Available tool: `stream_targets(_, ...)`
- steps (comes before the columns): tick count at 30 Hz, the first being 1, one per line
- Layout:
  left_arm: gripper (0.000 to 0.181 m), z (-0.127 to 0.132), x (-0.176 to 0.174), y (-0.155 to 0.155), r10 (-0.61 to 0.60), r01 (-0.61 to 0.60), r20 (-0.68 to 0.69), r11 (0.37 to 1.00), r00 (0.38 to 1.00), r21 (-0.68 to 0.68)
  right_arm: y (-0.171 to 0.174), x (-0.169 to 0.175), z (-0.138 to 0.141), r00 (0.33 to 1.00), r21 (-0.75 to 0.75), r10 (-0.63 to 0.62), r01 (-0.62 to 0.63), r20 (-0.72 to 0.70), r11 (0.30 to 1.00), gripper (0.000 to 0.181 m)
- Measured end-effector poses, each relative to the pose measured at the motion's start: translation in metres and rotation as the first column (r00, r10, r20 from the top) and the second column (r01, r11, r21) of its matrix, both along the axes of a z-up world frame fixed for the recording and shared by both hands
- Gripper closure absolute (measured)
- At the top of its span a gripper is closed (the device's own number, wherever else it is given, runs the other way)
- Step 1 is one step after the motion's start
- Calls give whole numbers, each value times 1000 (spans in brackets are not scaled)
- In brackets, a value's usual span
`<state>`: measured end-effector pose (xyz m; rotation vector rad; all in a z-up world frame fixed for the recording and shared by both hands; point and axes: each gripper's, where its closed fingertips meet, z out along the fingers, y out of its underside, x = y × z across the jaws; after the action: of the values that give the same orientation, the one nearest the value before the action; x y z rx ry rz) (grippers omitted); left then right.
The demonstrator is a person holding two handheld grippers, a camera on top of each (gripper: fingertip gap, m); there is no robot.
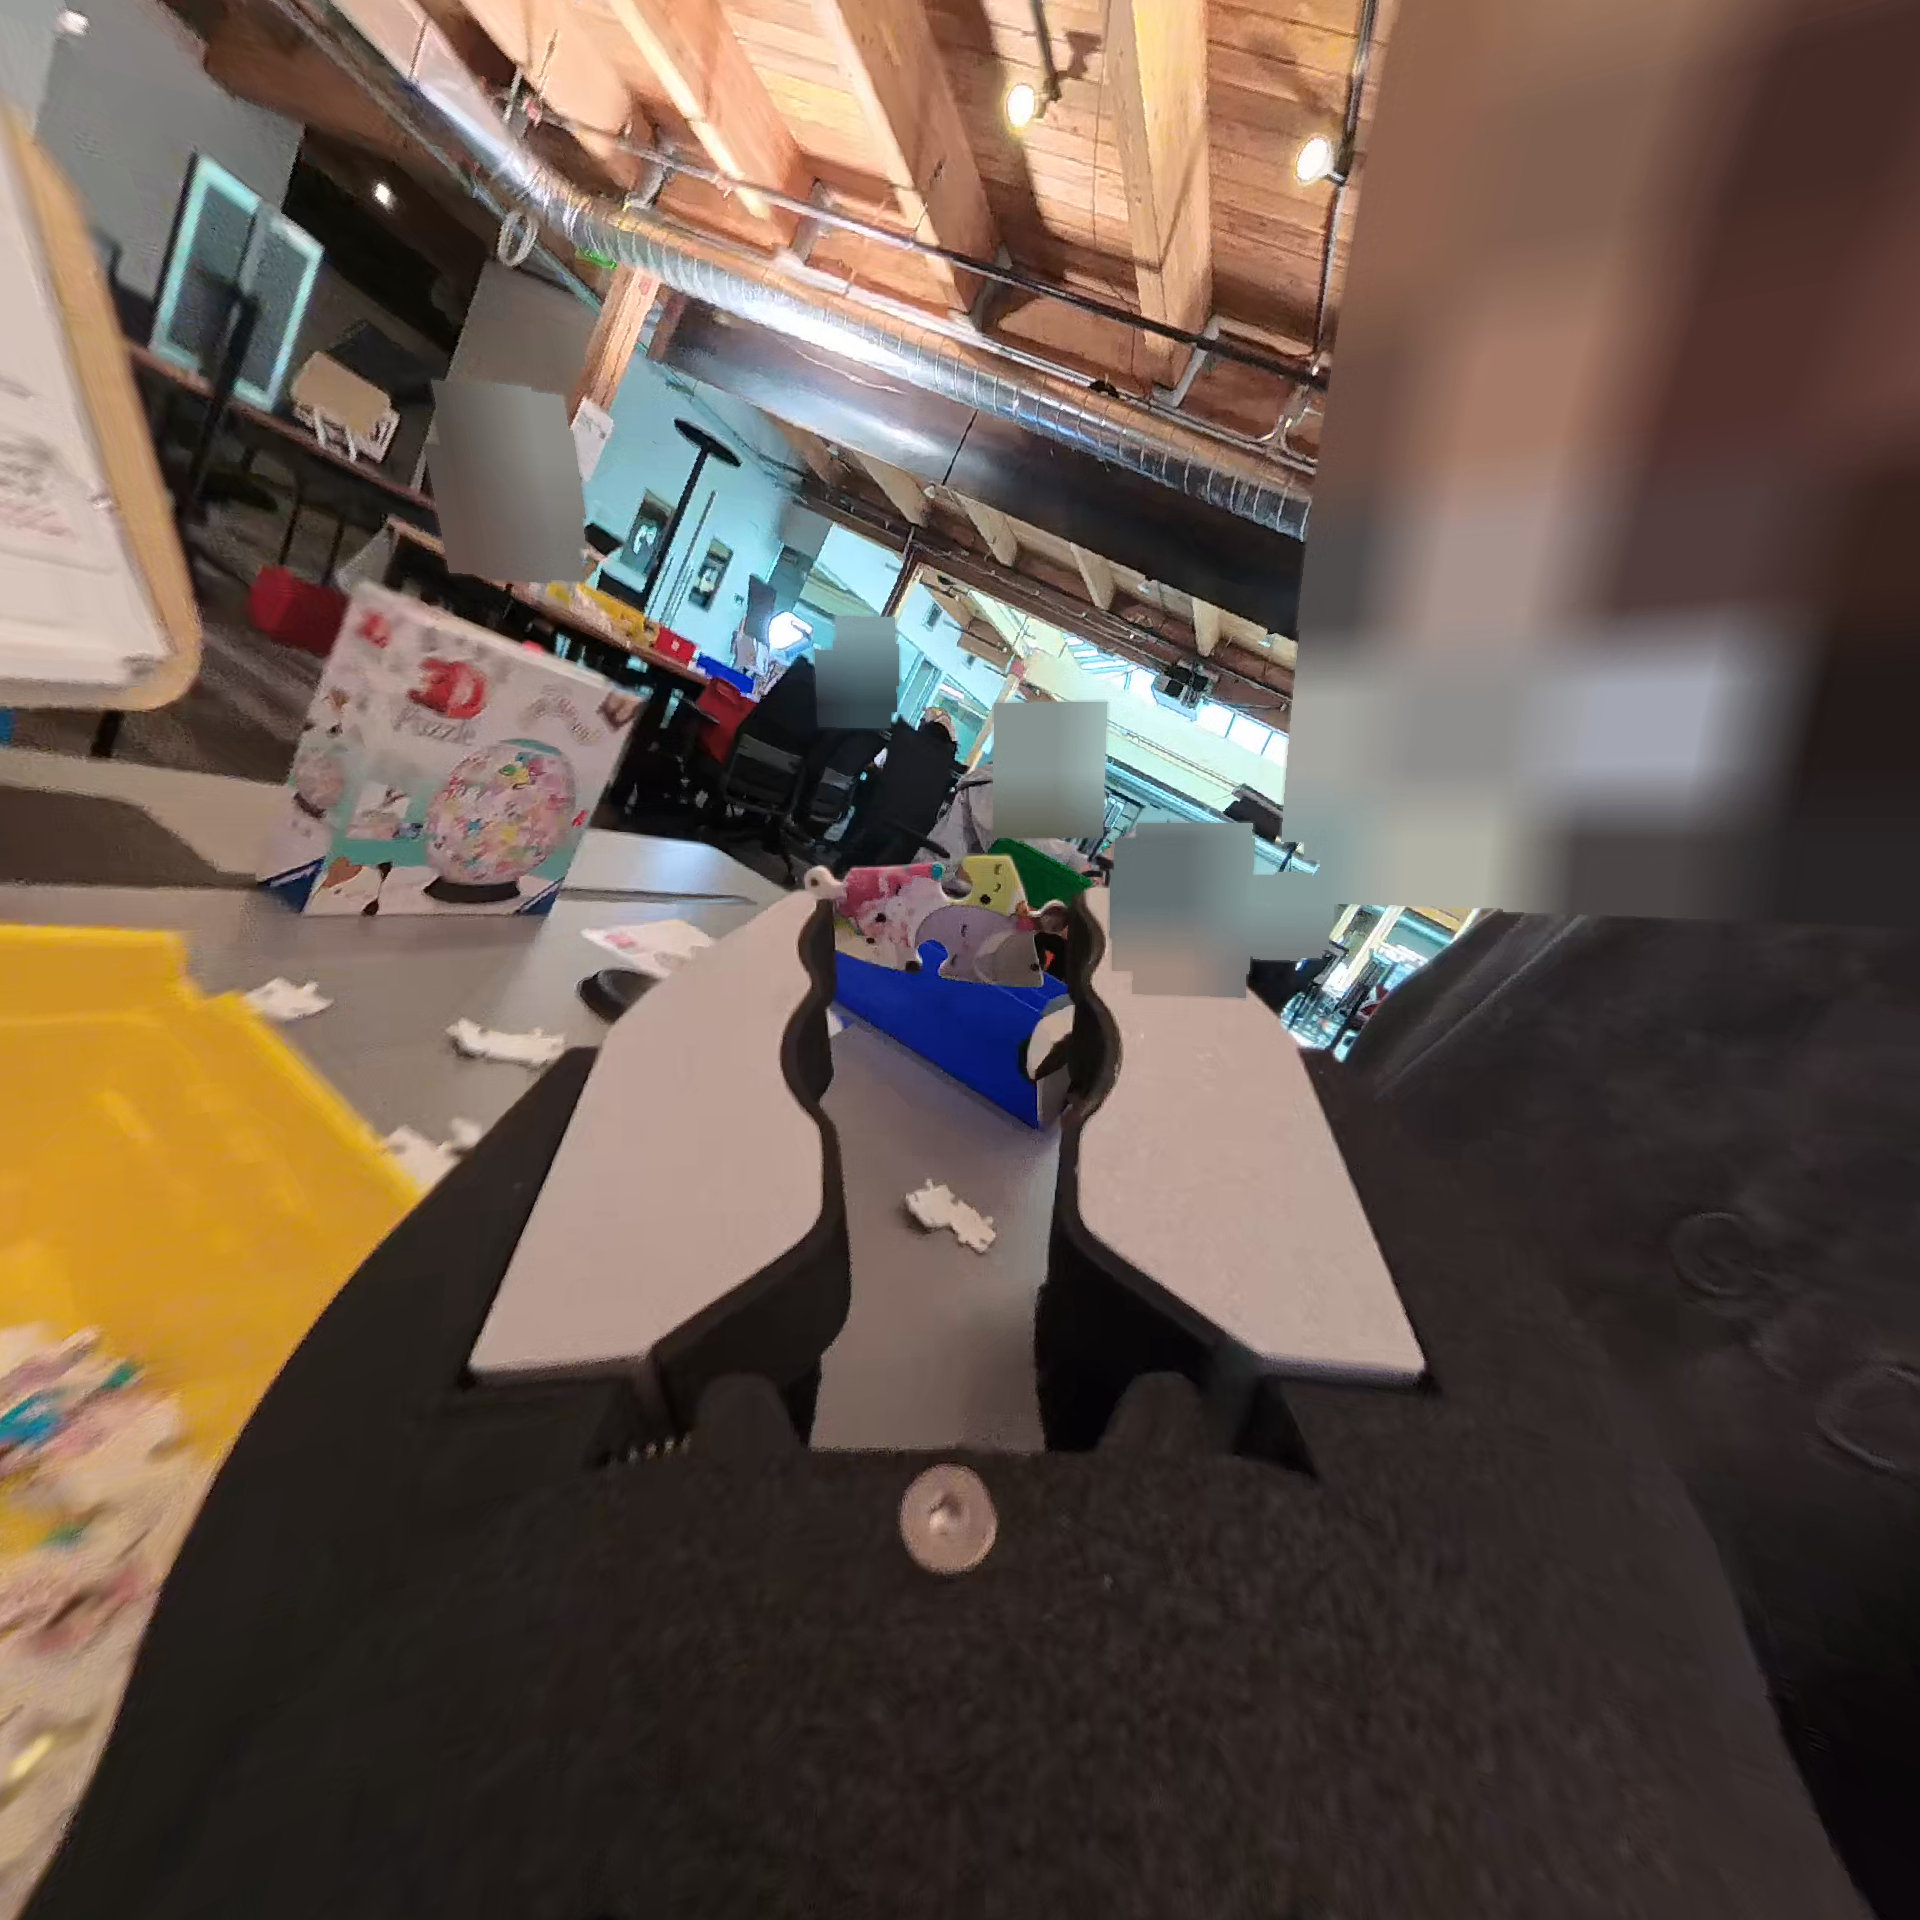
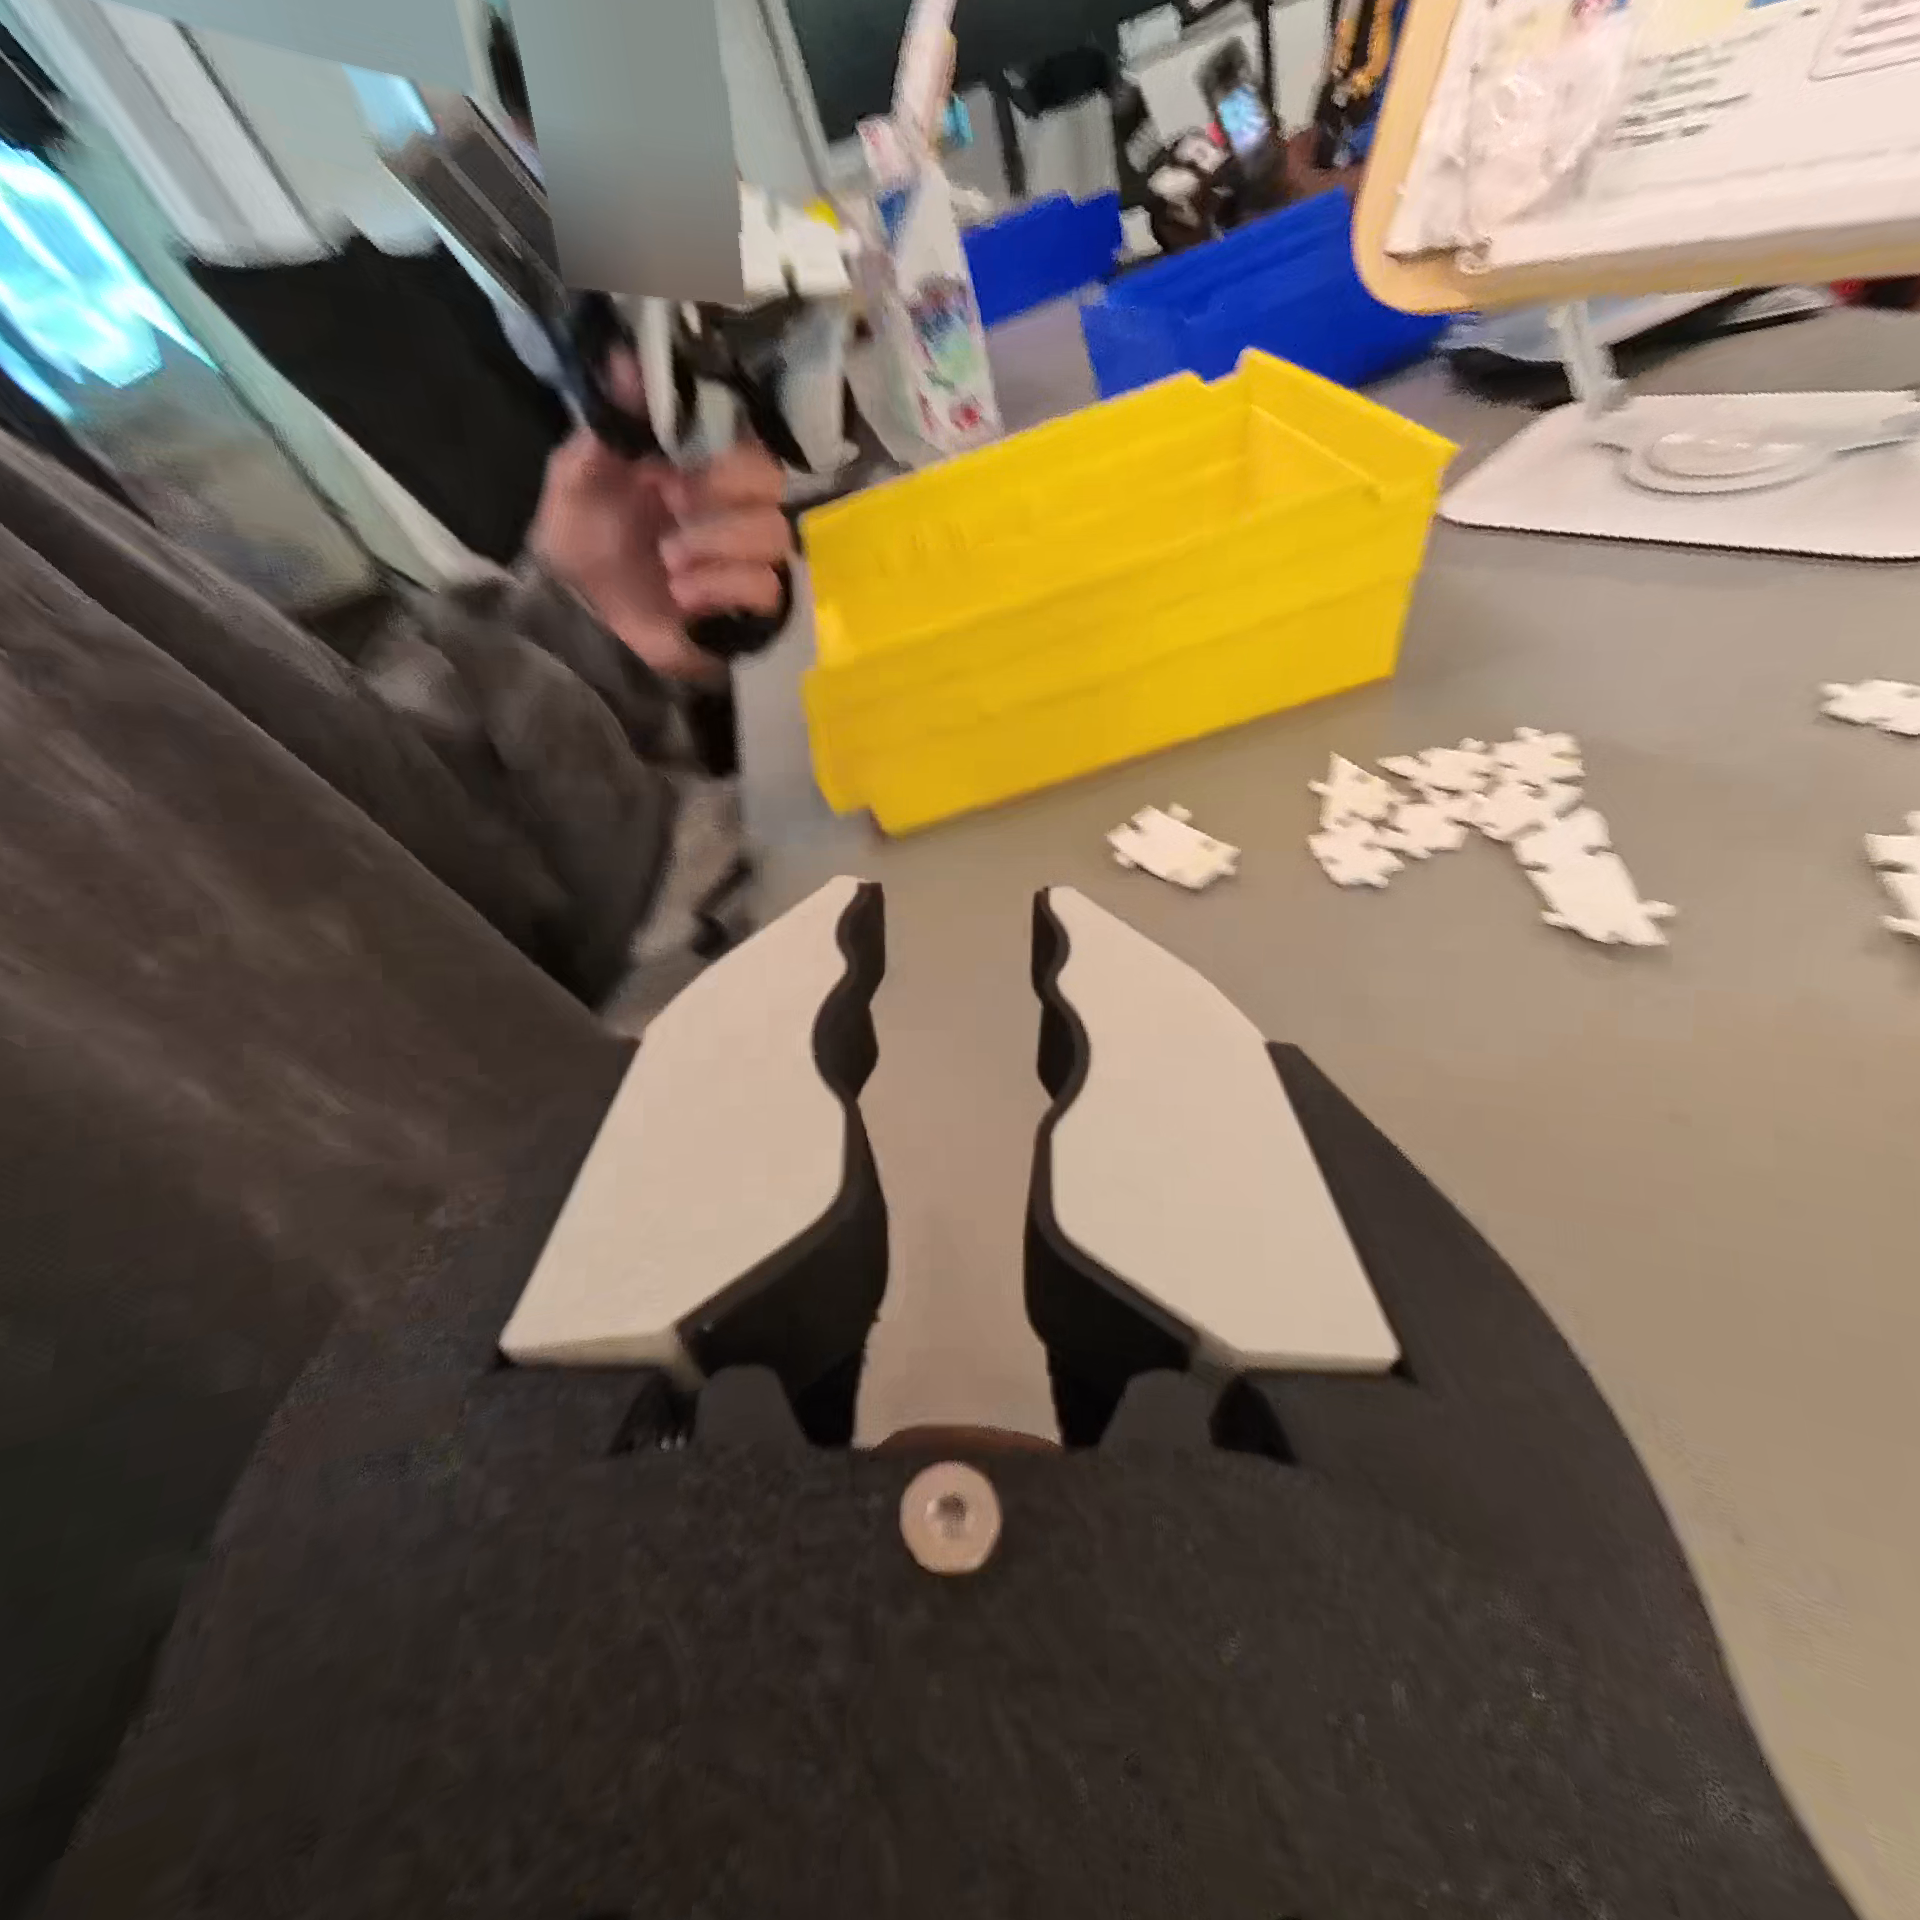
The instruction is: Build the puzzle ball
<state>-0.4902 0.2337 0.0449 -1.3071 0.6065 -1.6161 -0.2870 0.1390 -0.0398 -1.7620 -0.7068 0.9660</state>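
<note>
My left gripper (image 1: pixel 951 914) is shut on a short strip of joined colourful puzzle pieces (image 1: pixel 935 920), held upright between its fingertips above the grey table (image 1: pixel 935 1330). In the right wrist view this gripper (image 2: pixel 831 343) is blurred at the upper left, held by a hand (image 2: pixel 655 551), with the puzzle strip (image 2: pixel 925 312) hanging from it. My right gripper (image 2: pixel 956 904) is open and empty, low over the table near its left edge. Several loose white face-down pieces (image 2: pixel 1486 821) lie to the right of it.
A yellow bin (image 2: pixel 1122 603) stands mid-table and holds blurred colourful pieces (image 1: pixel 62 1507). The puzzle's box (image 1: pixel 436 790) stands behind. A blue bin (image 1: pixel 956 1029) is ahead of the left gripper, with more blue bins (image 2: pixel 1247 281) at the back. A board on a white stand (image 2: pixel 1662 135) is at the right. Loose pieces (image 1: pixel 951 1216) dot the table. Spacing between my two grippers at the tips: around 25 cm.
</note>
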Motion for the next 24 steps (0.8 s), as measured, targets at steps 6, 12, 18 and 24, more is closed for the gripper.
stream_targets(6, 139, 20, 76, -53, 8, -28, 140, 990, 990, 142, -5, -55, 55, 811, -235, 198, -378, -550, 895, 154)
stream_targets(12, 139, 7, 127, -90, 3, -38, 117, 954, 993, 298, -17, -80, 83, 520, -251, 196, -666, -831, 702, 156)
stream_targets(18, 139, 5, 133, -105, -46, -7, 140, 933, 989, 360, -23, -79, 82, 463, -251, 171, -713, -870, 655, 169)
stream_targets(24, 139, 5, 135, -111, -68, 10, 141, 927, 988, 374, -24, -78, 80, 451, -259, 161, -730, -878, 633, 176)
